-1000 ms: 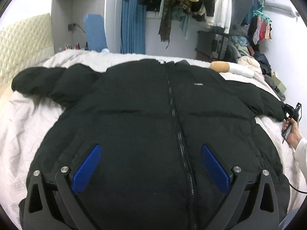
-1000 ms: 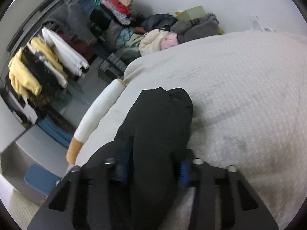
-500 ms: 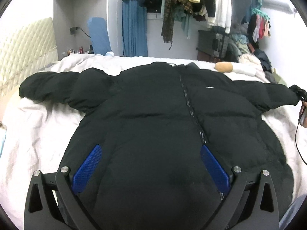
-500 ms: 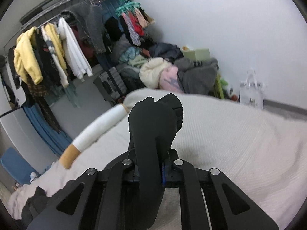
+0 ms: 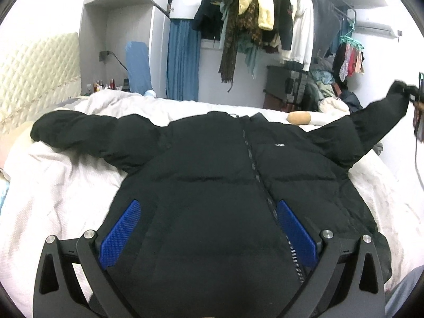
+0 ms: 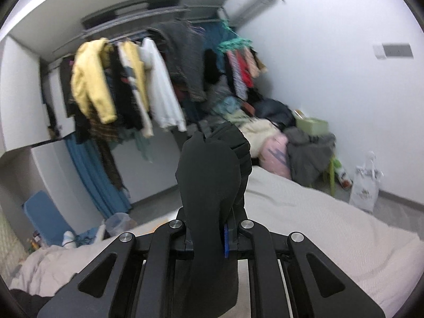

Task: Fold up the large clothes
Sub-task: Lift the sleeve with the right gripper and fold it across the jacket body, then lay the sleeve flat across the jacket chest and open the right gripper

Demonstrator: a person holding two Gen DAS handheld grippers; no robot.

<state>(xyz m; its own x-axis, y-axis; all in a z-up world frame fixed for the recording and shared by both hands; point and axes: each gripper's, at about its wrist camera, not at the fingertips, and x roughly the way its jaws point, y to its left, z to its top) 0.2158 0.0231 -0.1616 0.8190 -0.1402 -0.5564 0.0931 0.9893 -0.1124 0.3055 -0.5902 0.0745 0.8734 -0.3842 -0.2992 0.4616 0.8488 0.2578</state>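
While your right gripper (image 6: 224,235) is pinching the sleeve cuff (image 6: 214,164) up in the air, your left gripper (image 5: 208,233) is hovering wide open over the black jacket (image 5: 212,185), lying mid-bed (image 5: 53,185). Puffy cloth could be slipping out.

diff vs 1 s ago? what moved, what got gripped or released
The right gripper closed fully on the jacket's right sleeve cuff and lifted it off the bed; the sleeve now angles up in the air. The left gripper stayed open above the black jacket, whose body and other sleeve still lie flat.
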